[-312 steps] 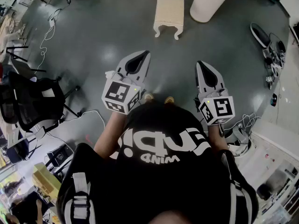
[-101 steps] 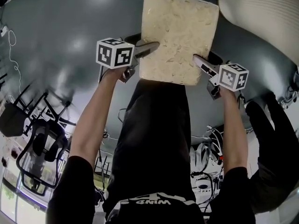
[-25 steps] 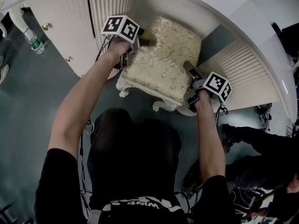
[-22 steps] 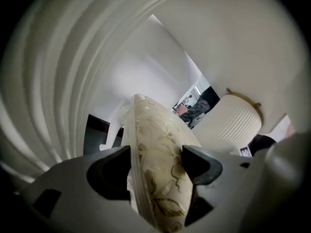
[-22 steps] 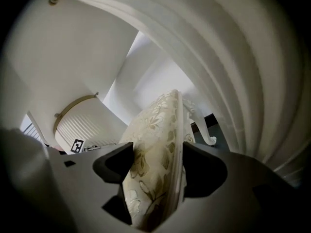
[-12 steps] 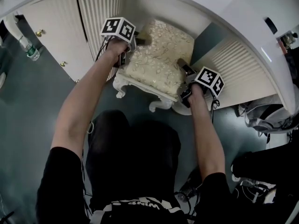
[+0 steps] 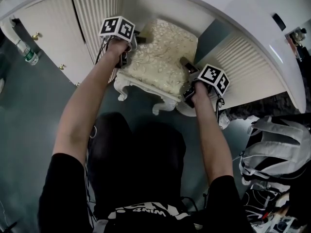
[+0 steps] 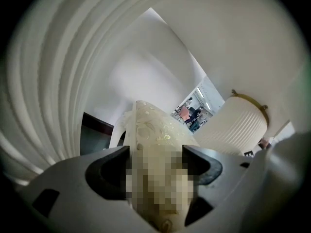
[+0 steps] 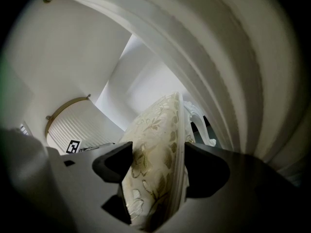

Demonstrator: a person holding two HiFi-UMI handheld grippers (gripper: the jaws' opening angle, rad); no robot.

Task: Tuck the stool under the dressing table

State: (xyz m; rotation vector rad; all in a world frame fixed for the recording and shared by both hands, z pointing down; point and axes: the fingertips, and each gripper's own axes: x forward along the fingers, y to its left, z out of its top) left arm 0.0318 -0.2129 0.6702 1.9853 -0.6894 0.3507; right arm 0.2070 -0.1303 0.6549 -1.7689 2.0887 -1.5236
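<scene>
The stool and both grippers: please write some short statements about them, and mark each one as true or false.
1. The left gripper is shut on one edge of the seat of the stool. True.
2. The right gripper is open and empty. False: its jaws clamp the opposite edge of the seat.
3. The stool is between the two ribbed pedestals of the dressing table. True.
4. The seat is plain black leather. False: it is cream fabric with a leaf pattern.
</scene>
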